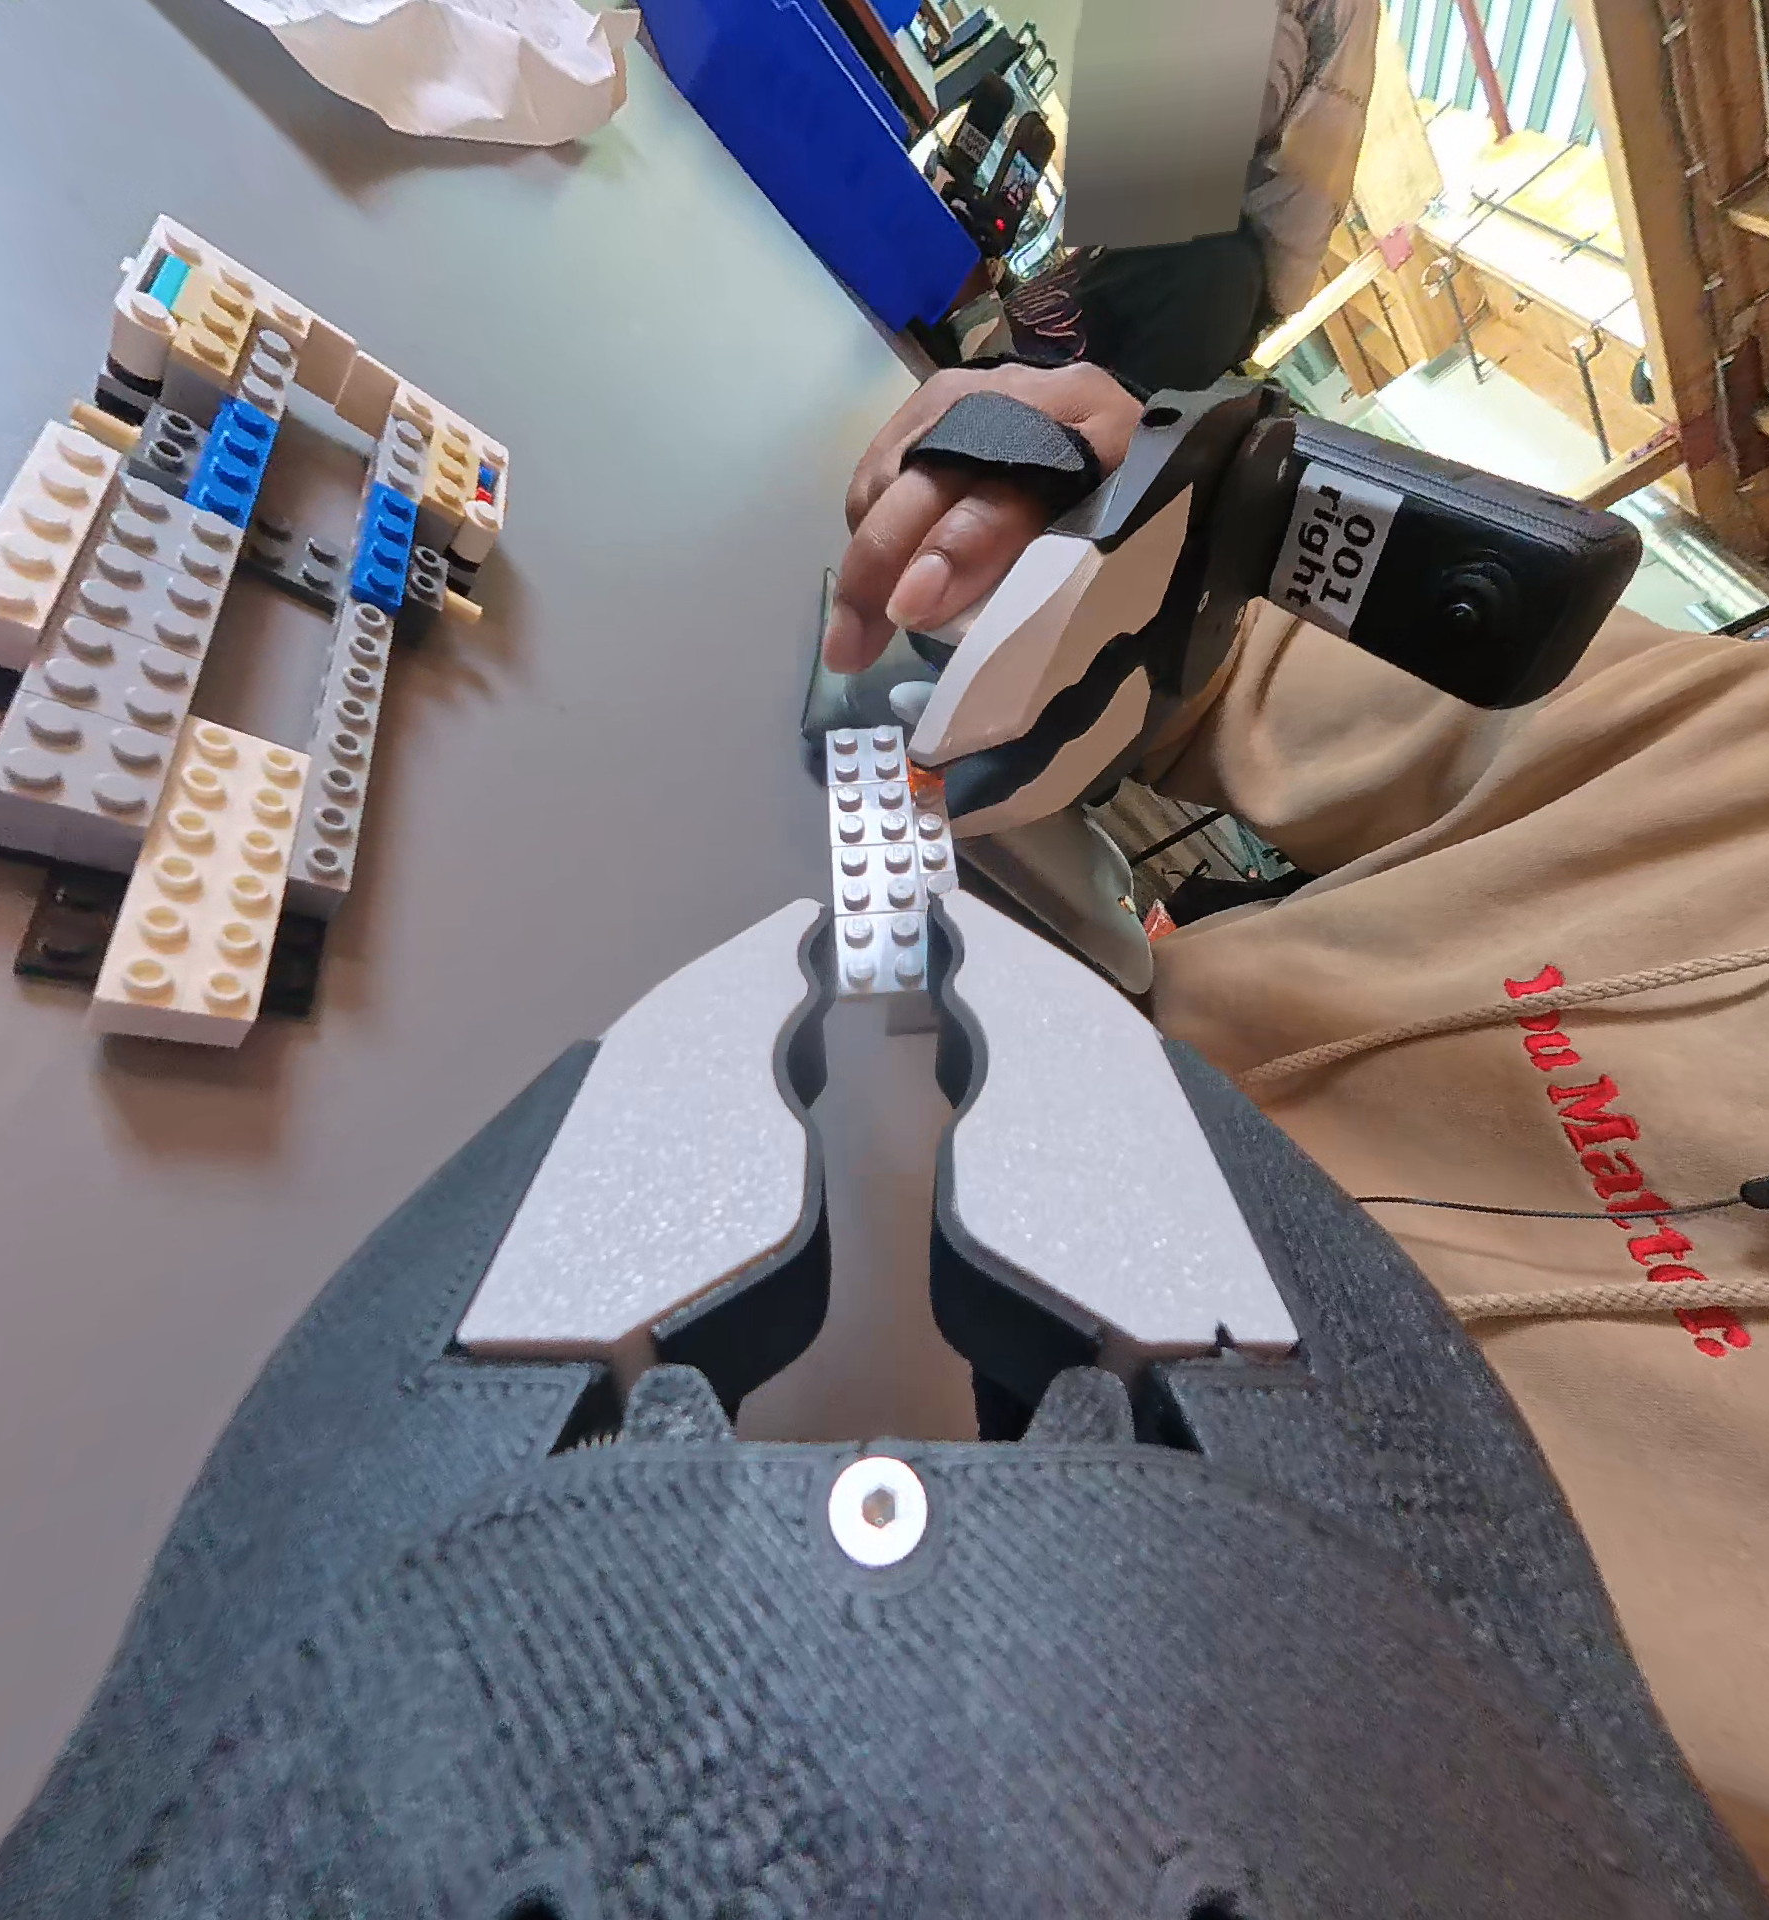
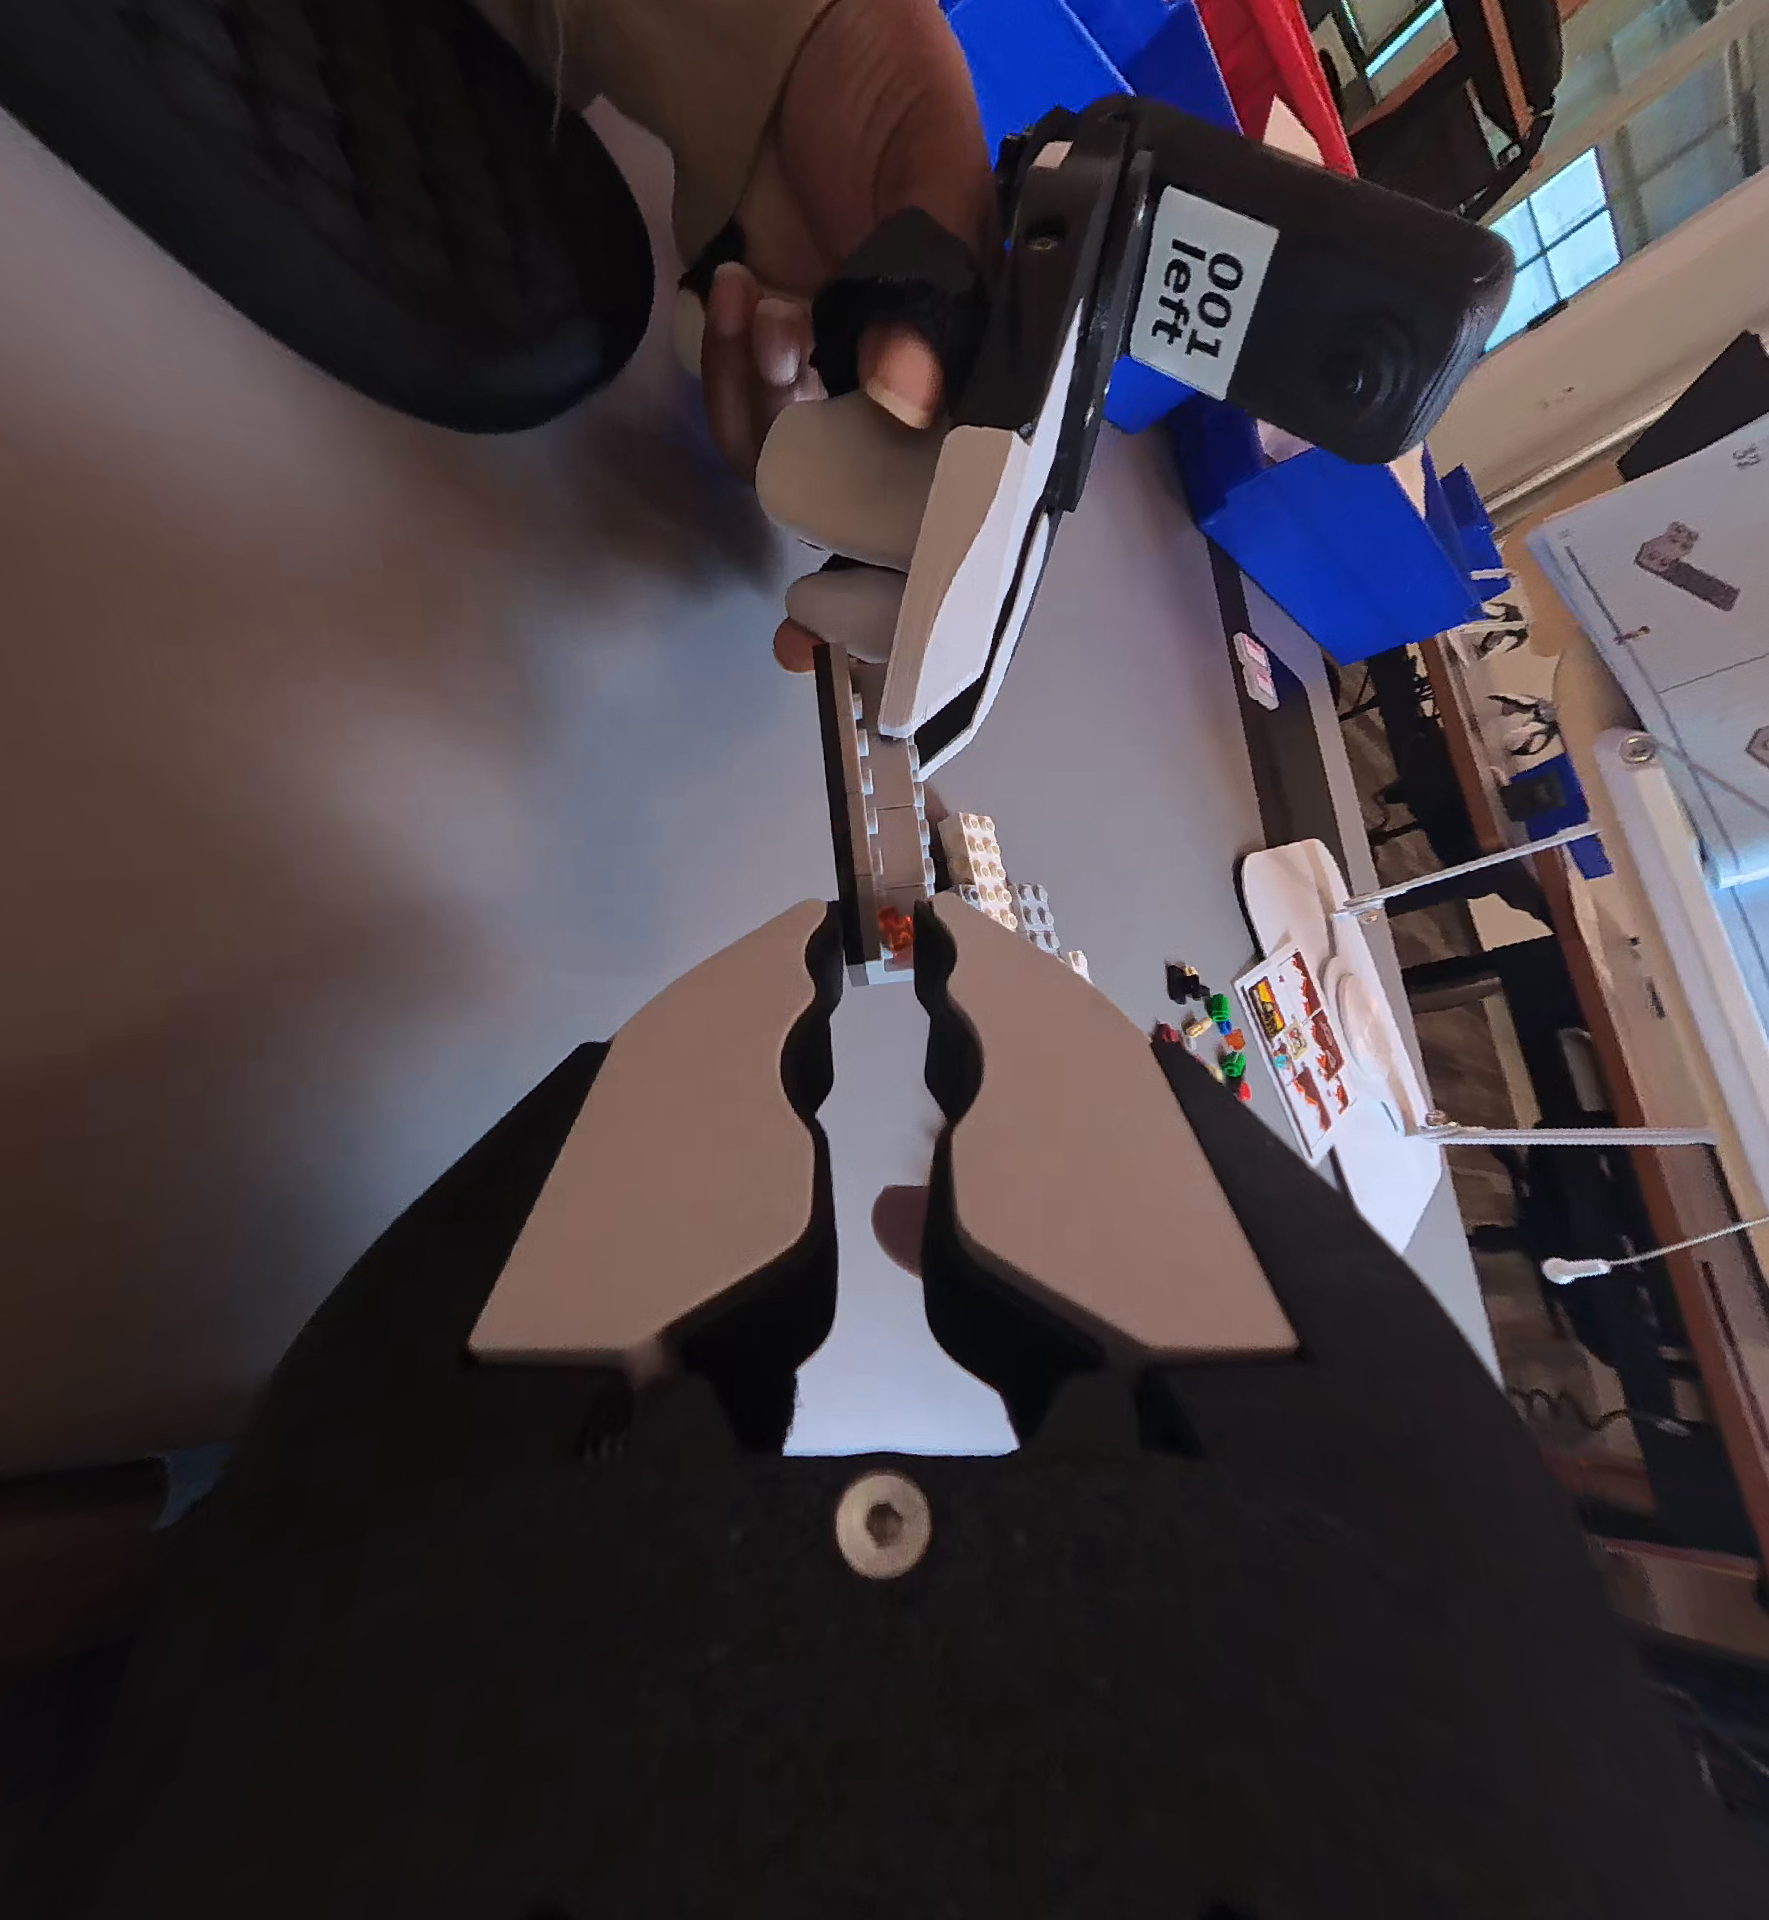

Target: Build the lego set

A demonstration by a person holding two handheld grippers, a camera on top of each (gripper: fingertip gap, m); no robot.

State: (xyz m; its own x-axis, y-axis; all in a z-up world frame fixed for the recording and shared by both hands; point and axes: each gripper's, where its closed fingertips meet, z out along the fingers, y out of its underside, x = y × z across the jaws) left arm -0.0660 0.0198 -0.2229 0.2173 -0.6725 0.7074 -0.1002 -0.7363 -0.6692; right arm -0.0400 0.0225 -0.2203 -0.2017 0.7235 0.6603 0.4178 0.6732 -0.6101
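A long grey Lego strip (image 1: 875,852) of small studded plates is held in the air between both grippers. My left gripper (image 1: 880,920) is shut on its near end. My right gripper (image 1: 927,764) comes in from the right and grips the far end, where a small orange clear piece (image 1: 919,774) sits. In the right wrist view my right gripper (image 2: 878,925) is shut on the strip (image 2: 895,821) at the orange piece (image 2: 895,928), and the left gripper (image 2: 906,740) holds the other end. A large partly built model (image 1: 184,644) of white, grey, tan and blue bricks lies on the table (image 1: 599,468) to the left.
Crumpled white paper (image 1: 464,62) and blue bins (image 1: 807,135) are at the table's far side. Loose white bricks (image 2: 984,862), small coloured pieces (image 2: 1212,1029), a sticker sheet (image 2: 1295,1049) and an instruction booklet on a stand (image 2: 1711,644) are to the right. The person's tan hoodie (image 1: 1482,935) is close.
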